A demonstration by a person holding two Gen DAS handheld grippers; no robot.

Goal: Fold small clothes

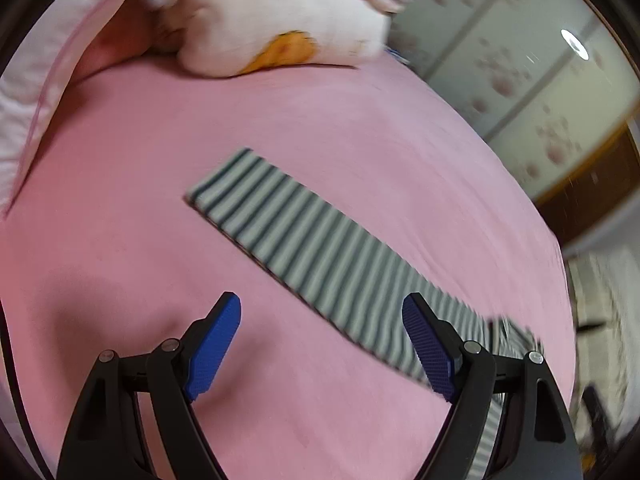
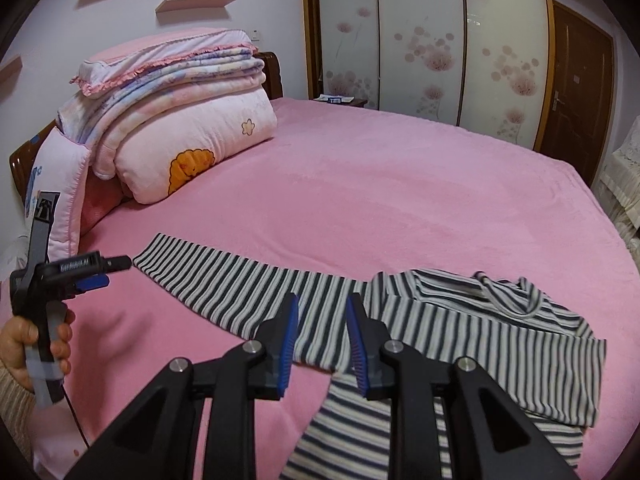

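Note:
A dark-and-white striped long-sleeved shirt lies on the pink bed, its body partly folded and one sleeve stretched flat to the left. My right gripper hovers over the base of that sleeve, jaws a narrow gap apart, with no cloth pinched. More striped cloth lies below its fingers. My left gripper is wide open above the bed, and the sleeve runs under its right finger. In the right wrist view, a hand holds the left gripper near the sleeve cuff.
A stack of folded quilts and pillows sits at the head of the bed, blurred in the left wrist view. Sliding wardrobe doors and a brown door stand beyond the bed. Open pink sheet stretches behind the shirt.

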